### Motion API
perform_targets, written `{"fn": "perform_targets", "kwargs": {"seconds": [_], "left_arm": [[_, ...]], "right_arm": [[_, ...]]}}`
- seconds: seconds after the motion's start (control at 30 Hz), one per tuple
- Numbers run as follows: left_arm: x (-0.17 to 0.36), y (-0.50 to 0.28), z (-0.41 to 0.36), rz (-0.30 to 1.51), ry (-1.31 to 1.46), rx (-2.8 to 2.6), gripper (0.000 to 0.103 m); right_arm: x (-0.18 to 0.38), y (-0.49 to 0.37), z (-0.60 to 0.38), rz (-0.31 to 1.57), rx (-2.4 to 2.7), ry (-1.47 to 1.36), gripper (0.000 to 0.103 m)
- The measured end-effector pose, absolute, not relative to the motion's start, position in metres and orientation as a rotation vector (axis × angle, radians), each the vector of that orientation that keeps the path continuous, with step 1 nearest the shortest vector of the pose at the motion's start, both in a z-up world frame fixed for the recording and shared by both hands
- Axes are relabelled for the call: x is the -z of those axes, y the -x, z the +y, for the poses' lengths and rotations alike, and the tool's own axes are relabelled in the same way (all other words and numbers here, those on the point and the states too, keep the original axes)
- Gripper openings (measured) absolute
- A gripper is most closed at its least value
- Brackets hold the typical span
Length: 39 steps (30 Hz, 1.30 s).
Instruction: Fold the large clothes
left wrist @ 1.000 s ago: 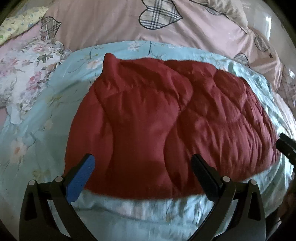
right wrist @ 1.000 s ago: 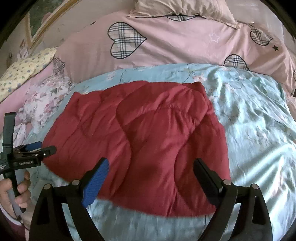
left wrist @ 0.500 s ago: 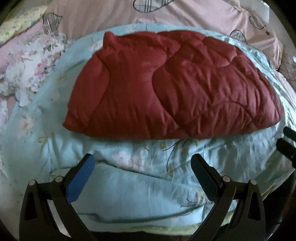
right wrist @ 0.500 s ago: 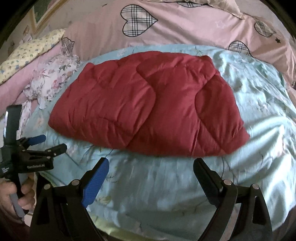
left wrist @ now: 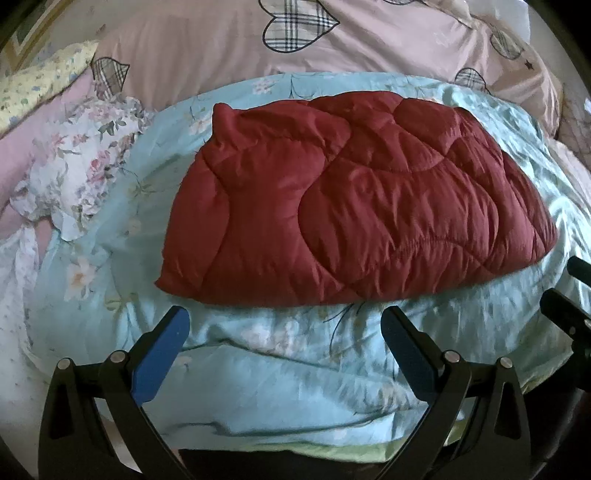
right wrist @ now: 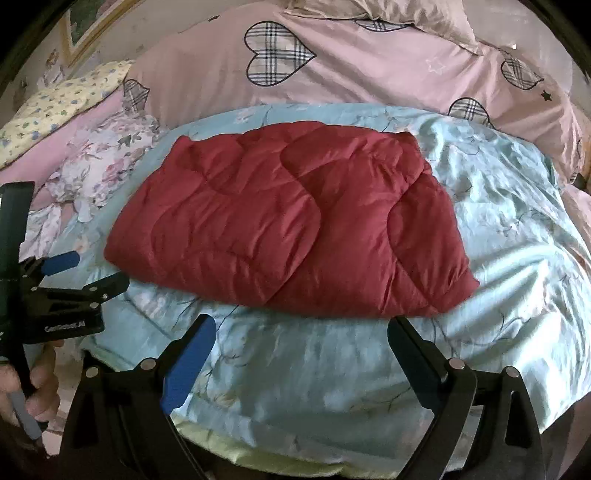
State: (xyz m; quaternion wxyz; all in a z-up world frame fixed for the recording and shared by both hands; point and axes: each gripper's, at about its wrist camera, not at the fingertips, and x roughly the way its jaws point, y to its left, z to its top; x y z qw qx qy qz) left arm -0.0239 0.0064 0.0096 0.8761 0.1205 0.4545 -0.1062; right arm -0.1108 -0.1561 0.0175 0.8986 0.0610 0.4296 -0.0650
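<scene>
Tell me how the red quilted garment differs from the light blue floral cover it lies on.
The red quilted garment is plain dark red with curved stitch lines; the light blue floral cover carries a printed flower pattern. The garment is a compact folded bundle, while the cover spreads wide past it on every side. The garment looks padded and puffy; the cover looks thin and wrinkled. Both lie on the bed, untouched by either gripper.

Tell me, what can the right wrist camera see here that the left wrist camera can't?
Only the right wrist view shows the person's hand holding the left gripper, and a picture frame on the wall. Only the left wrist view shows the right gripper from the side, at its right edge. Both show the red quilted garment lying folded on the light blue floral cover, with open jaws short of it.
</scene>
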Motion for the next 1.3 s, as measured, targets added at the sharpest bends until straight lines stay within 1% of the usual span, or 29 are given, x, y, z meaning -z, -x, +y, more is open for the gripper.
{"fn": "perform_targets", "kwargs": {"seconds": [0.6, 1.3], "left_arm": [[0.002, 0.004, -0.007, 0.974, -0.2, 0.227, 0.103], [0.007, -0.003, -0.012, 0.983, -0.183, 0.237, 0.103]], "right_arm": [[-0.001, 0.088, -0.171, 0.895, 0.172, -0.152, 0.095], [0.004, 0.079, -0.173, 0.891, 0.173, -0.161, 0.095]]}}
